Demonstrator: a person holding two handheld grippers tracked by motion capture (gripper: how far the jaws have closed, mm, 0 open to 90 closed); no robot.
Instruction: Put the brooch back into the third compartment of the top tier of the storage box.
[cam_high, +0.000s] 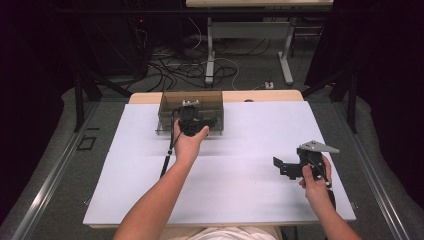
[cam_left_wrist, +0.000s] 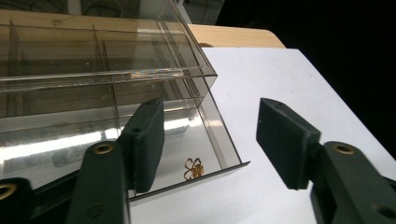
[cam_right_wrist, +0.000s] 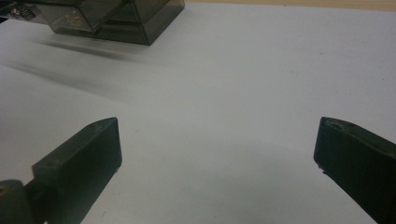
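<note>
Reaching toward the far left of the white table top (cam_high: 235, 190), the left gripper (cam_high: 192, 120) sits at the smoked clear organizer box (cam_high: 167, 107), which stands on the far left part of the table near its far edge. In the left gripper view its jaws stand apart, released, nothing pinched between the pads; no earlier state to compare. One jaw hangs over the pulled-out drawer (cam_left_wrist: 219, 144) of the box, the other over bare white table to the right of the drawer's wall. A small gold clover-shaped charm (cam_left_wrist: 193, 168) lies flat on the drawer floor, in the near right corner, just beside the drawer front and free of both jaws. Above the drawer, the box's divided compartments look see-through; contents there too dim to tell. Further right, well apart from the box, the right gripper (cam_high: 282, 167) is held low over the near right of the table. Its jaws are spread wide, gripping nothing, white surface between them.
</note>
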